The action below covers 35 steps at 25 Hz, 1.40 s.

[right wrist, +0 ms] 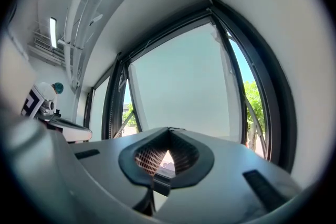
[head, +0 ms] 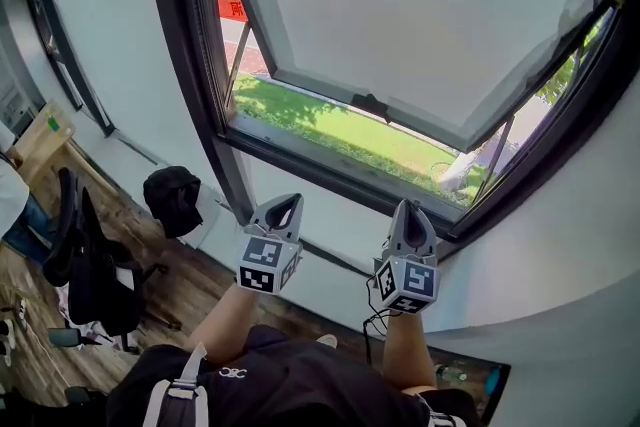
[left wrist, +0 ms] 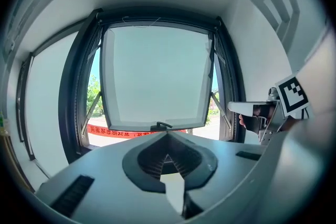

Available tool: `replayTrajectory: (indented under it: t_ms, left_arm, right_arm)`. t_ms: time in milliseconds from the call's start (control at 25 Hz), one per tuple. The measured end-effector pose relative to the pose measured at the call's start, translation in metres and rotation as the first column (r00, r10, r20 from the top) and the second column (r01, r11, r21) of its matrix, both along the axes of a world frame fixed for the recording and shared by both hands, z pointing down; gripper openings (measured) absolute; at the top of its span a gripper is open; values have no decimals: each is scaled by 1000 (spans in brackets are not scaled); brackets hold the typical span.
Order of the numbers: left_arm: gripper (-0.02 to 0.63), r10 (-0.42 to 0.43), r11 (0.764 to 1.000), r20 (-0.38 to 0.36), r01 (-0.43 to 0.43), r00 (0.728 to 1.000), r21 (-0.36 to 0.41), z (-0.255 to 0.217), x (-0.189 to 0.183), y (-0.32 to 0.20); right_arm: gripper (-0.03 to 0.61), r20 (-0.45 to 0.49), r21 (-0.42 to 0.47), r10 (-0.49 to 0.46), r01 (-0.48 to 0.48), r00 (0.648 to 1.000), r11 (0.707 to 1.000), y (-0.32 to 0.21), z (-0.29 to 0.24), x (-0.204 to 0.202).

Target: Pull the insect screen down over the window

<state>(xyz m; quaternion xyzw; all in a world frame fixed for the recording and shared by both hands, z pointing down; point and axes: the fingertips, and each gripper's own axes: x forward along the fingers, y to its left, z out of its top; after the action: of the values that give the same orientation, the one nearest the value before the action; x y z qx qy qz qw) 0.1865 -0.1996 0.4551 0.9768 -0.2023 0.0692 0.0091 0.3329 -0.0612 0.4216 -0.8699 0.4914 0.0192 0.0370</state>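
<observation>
A dark-framed window (head: 230,165) fills the wall ahead, and its pale sash (head: 420,25) is swung outward, with a black handle (head: 372,105) on the lower rail. I cannot make out an insect screen in any view. My left gripper (head: 283,207) and right gripper (head: 410,215) are held up side by side below the sill, both pointing at the window. Each has its jaws shut with nothing between them. In the left gripper view the window (left wrist: 157,76) lies straight ahead beyond the shut left gripper (left wrist: 168,135), and the right gripper (left wrist: 262,113) shows at the right. The right gripper (right wrist: 169,130) also faces the sash (right wrist: 184,92).
A black office chair (head: 95,265) and a black bag (head: 172,198) stand on the wooden floor at the lower left. A seated person (head: 12,205) and a wooden desk (head: 40,137) are at the far left edge. Grass and trees lie outside.
</observation>
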Motion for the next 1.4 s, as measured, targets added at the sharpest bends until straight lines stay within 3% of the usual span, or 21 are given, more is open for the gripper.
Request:
replayTrajectory:
  t_ms: [360,480,680,880,1000,1120,1200,1320,1400]
  left_arm:
    - [12,94,996,-29,-94,995,-8,-4,38,-50]
    - [12,171,985,-36,-170,985,8,-15,48,-65]
    - [12,216,975,-35,-214,976,53,-30,62,-100]
    - [12,232,971,-33,-229,972,67,-31,65,-121]
    - [14,247,958,22,-248,969,141,-31,69,-122]
    - [14,254,917,92,-270,963,292,-41,71,-122]
    - [14,215,874,141,-255,966,413,-49,71,-128]
    - [14,120,760,227,-236,967,606,-58,72,-137]
    - [14,62,664,276,-246,959,706,-63,73,-142]
  right_arm:
    - [5,-4,31,102,-102,995,994,-23,-2,19]
    - [5,38,55,102,-104,994,993,-38,-3,17]
    - [5,20,55,145,-146,989,988,-63,-7,18]
    - [5,4,25,183,-183,983,983,-71,-4,19]
    - [6,-64,-50,219,-222,974,974,-67,-7,27]
    - [6,-274,-223,237,-301,932,927,-66,-16,36]
    - [6,-473,-336,210,-395,856,855,-63,-26,40]
    - [6,-704,-455,78,-532,706,714,-58,-30,44]
    - [6,-769,-514,-36,-583,639,630,-54,-25,47]
